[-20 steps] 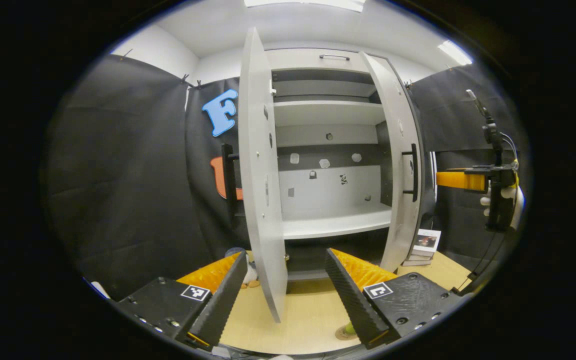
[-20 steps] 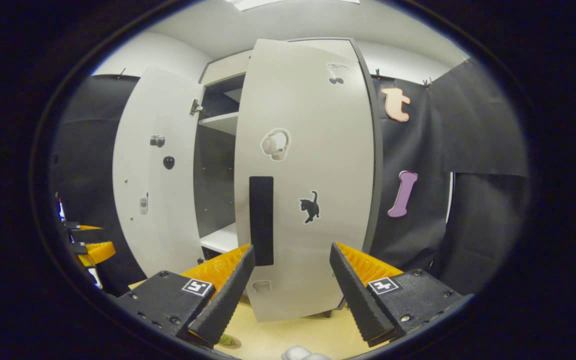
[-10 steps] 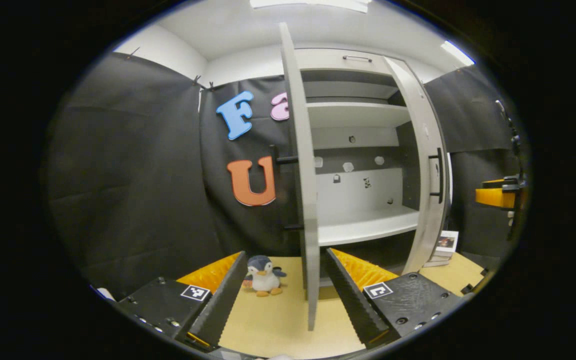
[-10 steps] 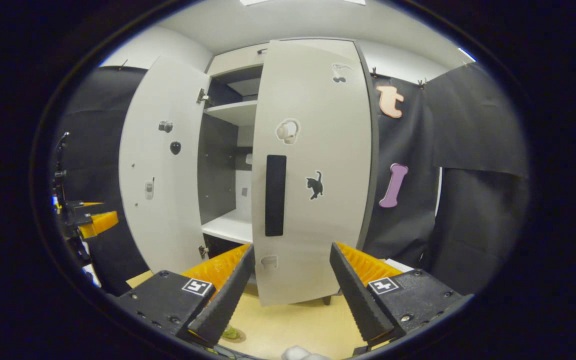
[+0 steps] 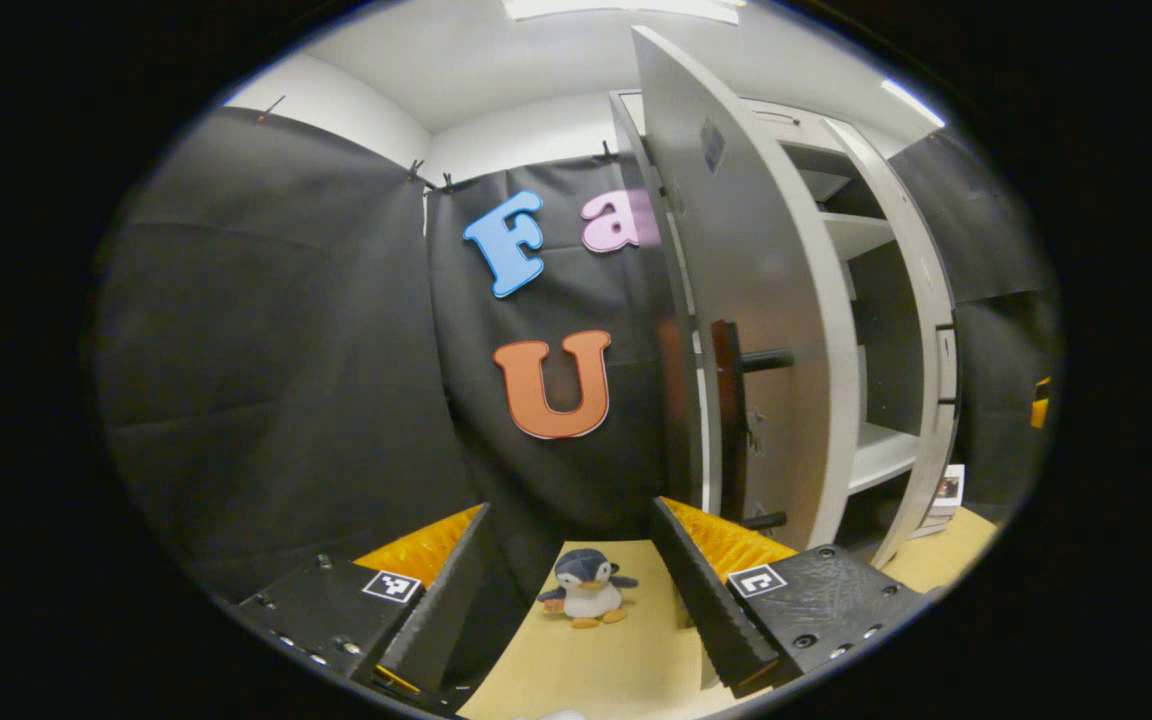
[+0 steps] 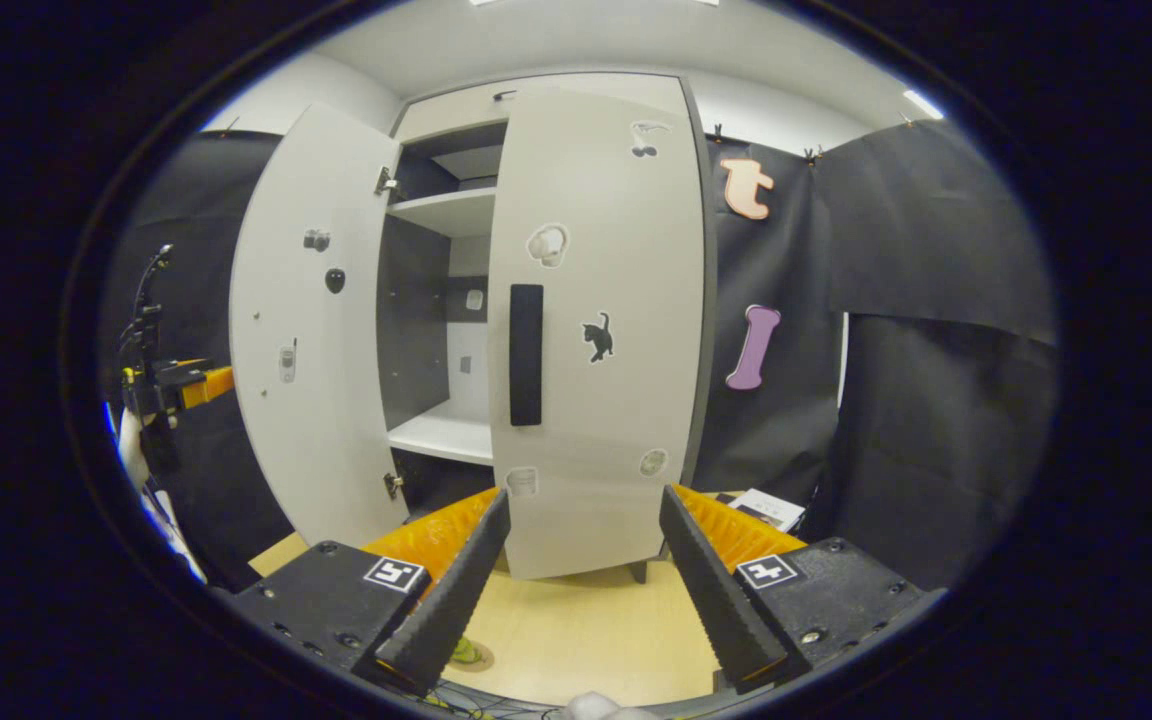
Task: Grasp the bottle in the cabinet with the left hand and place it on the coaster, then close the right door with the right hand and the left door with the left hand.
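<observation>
We see a light wood bench (image 5: pixel 626 670) carrying everything. A plush penguin (image 5: pixel 584 588) sits upright on it near the black cloth wall, left of the cabinet (image 5: pixel 841 330), which stands on the same bench. A small stack of booklets (image 5: pixel 941 492) lies on the bench just right of the cabinet; in the right gripper view we see the booklets (image 6: pixel 764 507) beside the cabinet's right side. A round coaster (image 6: pixel 466 655) lies on the bench near the front, with something green on it, too hidden to identify.
</observation>
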`<state>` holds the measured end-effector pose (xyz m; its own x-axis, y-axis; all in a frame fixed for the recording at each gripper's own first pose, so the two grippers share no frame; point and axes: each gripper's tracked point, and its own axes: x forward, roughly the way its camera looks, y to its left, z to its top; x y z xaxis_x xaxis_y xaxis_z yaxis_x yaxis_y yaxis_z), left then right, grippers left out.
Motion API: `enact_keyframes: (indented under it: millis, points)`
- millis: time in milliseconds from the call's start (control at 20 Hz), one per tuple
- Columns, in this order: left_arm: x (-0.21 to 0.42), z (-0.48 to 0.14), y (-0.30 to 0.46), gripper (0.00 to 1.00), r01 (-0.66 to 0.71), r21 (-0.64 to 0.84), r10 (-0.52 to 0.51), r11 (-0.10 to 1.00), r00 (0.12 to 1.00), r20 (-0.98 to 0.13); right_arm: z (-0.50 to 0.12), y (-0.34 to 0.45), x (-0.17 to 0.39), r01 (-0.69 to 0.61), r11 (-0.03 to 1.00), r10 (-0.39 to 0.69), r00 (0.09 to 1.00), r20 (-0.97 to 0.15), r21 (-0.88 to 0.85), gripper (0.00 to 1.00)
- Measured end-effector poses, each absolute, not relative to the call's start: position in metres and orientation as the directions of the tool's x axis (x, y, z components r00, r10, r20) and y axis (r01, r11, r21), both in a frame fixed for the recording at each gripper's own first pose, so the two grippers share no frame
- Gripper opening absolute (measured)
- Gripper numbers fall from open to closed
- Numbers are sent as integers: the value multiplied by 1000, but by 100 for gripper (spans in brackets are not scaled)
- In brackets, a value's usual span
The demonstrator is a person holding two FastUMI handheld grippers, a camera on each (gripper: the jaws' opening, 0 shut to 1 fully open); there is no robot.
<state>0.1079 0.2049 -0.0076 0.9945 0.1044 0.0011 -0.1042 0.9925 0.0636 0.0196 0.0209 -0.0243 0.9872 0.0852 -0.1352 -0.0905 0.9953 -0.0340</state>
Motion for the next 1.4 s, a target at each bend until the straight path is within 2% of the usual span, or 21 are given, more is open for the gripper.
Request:
enact_keyframes:
  millis: [200, 300, 550, 600, 650, 700, 750, 850, 1000, 1100, 1150, 1400]
  points:
    - [133, -2, 207, 94, -98, 77, 98, 992, 995, 7, -31, 14, 13, -70, 997, 66, 985, -158, -25, 99]
    - [138, -4, 199, 97, -80, 75, 81, 994, 997, -2, -34, 11, 12, -73, 997, 69, 984, -162, -18, 96]
    - [136, -6, 193, 93, -88, 83, 90, 993, 996, -20, -37, 1, 15, -107, 994, 109, 979, -174, 17, 99]
    - [136, -6, 190, 89, -92, 88, 94, 992, 995, -25, -37, -2, 16, -121, 993, 122, 978, -172, 17, 99]
    - [134, -4, 186, 92, -95, 93, 98, 991, 995, -28, -36, -5, 16, -133, 991, 134, 976, -172, 15, 99]
    - [131, -3, 180, 85, -97, 94, 100, 991, 995, -30, -36, -10, 17, -143, 990, 143, 974, -177, 12, 99]
    - [130, -3, 171, 85, -91, 90, 94, 992, 995, -33, -36, -14, 18, -151, 988, 151, 972, -179, 10, 96]
    - [128, -5, 147, 85, -68, 79, 71, 995, 997, -41, -35, -24, 21, -159, 987, 160, 972, -175, 18, 99]
    - [131, -3, 110, 88, -40, 86, 43, 995, 999, -33, -33, -39, 22, -169, 985, 171, 969, -176, 28, 96]
    - [136, -1, 96, 92, -44, 96, 47, 994, 999, -27, -34, -51, 22, -165, 986, 166, 969, -181, 21, 99]
    - [137, 0, 89, 88, -34, 93, 37, 995, 999, -29, -34, -55, 22, -166, 986, 166, 969, -184, 19, 99]
    - [148, 0, 54, 90, 20, 54, -18, 998, 999, -35, -37, -63, 22, -160, 987, 162, 969, -189, 24, 96]
